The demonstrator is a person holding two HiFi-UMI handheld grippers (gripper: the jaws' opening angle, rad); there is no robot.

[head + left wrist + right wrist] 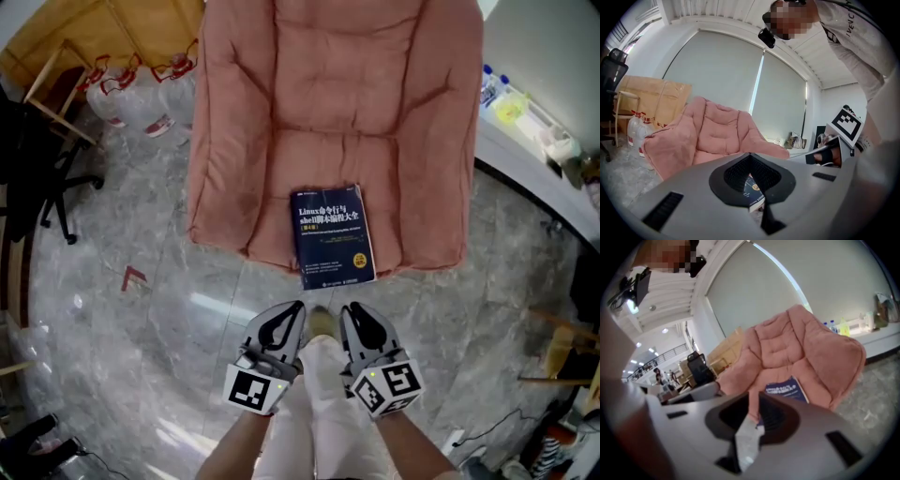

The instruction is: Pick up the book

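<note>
Marble floor (169, 309), pink chair (337, 112), and the book (333, 234) lies flat at the seat's front edge, untouched. Both hang well short of it: left gripper (289, 317) closed and empty, right gripper (356, 317) barely ajar, nothing between. Reach, grasp and lift all remain.

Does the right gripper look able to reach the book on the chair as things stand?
Likely yes: the book lies at the front edge of the chair, straight ahead of the right gripper, and nothing stands between them.
</note>
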